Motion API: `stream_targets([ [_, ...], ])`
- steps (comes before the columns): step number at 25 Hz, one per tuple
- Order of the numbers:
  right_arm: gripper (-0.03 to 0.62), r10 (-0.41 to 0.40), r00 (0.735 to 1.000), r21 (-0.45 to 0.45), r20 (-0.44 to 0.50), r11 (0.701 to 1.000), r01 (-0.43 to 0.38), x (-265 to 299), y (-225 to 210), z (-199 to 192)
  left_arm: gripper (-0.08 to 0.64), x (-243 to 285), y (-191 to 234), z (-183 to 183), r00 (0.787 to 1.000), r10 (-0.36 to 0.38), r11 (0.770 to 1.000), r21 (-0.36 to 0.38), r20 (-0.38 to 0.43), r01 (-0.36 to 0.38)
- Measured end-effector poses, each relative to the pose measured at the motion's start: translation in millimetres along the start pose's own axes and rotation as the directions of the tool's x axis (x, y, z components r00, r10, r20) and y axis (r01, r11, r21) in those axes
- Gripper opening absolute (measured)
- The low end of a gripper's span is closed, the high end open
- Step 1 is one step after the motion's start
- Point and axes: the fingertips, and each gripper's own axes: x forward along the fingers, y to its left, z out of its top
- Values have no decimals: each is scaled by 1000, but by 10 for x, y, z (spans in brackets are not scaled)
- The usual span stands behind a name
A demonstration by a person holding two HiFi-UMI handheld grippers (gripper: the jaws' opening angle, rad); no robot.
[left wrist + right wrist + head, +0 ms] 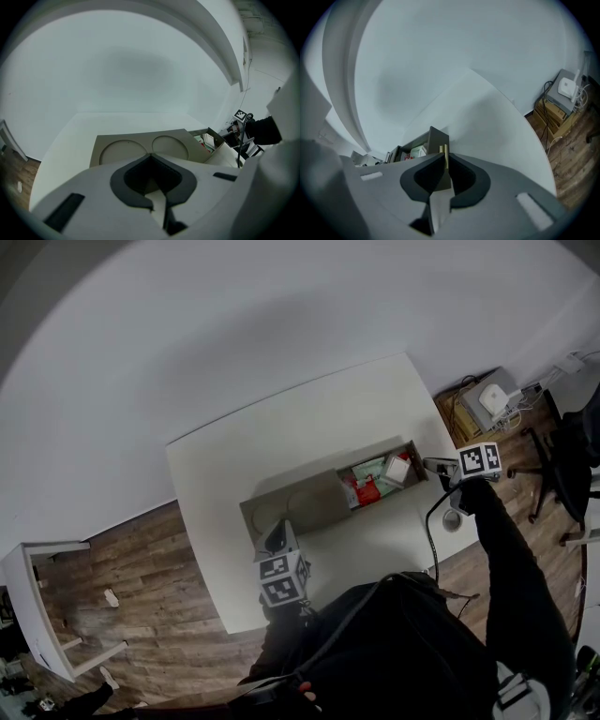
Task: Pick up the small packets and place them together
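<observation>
Right gripper view shows the right gripper (444, 157) with its jaws nearly together, pinching a thin tan edge that looks like the top of the end wall (438, 140) of the box (412, 146); nothing else sits between them. The packets (417, 151) lie just past that wall, to the left of the jaw tips, inside the box's open part. In the head view the right gripper (433, 466) sits at that end of the box (300, 507), with the packets (380, 479), red, green and white, just beyond its tips. The left gripper (274, 538) hovers at the box's other end, over the table (281, 437). Left gripper view shows the left gripper (151, 154) closed and empty, with the lid (126, 150) and its two round recesses straight ahead of its tips and the packets (207, 140) well off to the right. No packet is picked up yet, so the step in hand seems to be steadying or shifting the box. To do it well, I would keep the pinch square on the wall so the card does not bend, then let go, reach over the rim and take one packet by a free edge. No brand or print on the packets is readable at this size; only the square markers on the cubes (478, 460) show
</observation>
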Motion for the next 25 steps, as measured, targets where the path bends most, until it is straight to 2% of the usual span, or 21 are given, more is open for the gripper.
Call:
stream_targets([
  [2,44,28,999,14,28,1000,-28,-65,19,40,2,6,-7,8,1000,0,1000,0,-1,0],
  [4,95,74,995,-19,69,997,-73,-180,107,110,1,2,-4,3,1000,2,1000,-4,1,-2],
  [6,104,111,988,-103,109,990,-100,-307,281,221,1,-8,2,0,1000,4,1000,-7,4,-4],
  [8,106,149,983,-246,104,962,-120,-370,580,309,1,-11,6,4,1000,3,1000,-8,5,-3],
  [9,108,167,983,-337,79,932,-132,-363,767,325,2,-8,8,6,1000,1,1000,-8,6,-1],
  [10,117,185,982,-434,43,888,-149,-328,969,319,2,-5,11,7,1000,-1,1000,-8,6,1],
  [12,157,204,977,-604,-53,773,-194,-183,1345,229,2,-2,18,3,1000,-3,1000,-9,8,3],
  [14,166,178,969,-707,-174,662,-249,28,1587,53,1,-7,14,-3,1000,-3,1000,-9,8,3],
  [17,167,87,934,-769,-346,543,-336,357,1722,-252,2,-9,3,3,1000,-4,1000,-6,12,4],
  [20,173,8,884,-783,-468,459,-419,617,1762,-485,1,3,18,8,1000,-4,1000,-11,23,4],
  [22,173,-59,864,-800,-500,413,-435,766,1725,-543,2,-4,20,5,1000,-5,1000,-19,18,6],
  [25,172,-202,838,-842,-507,324,-431,933,1582,-594,2,-9,30,0,1000,-11,1000,-24,18,11],
])
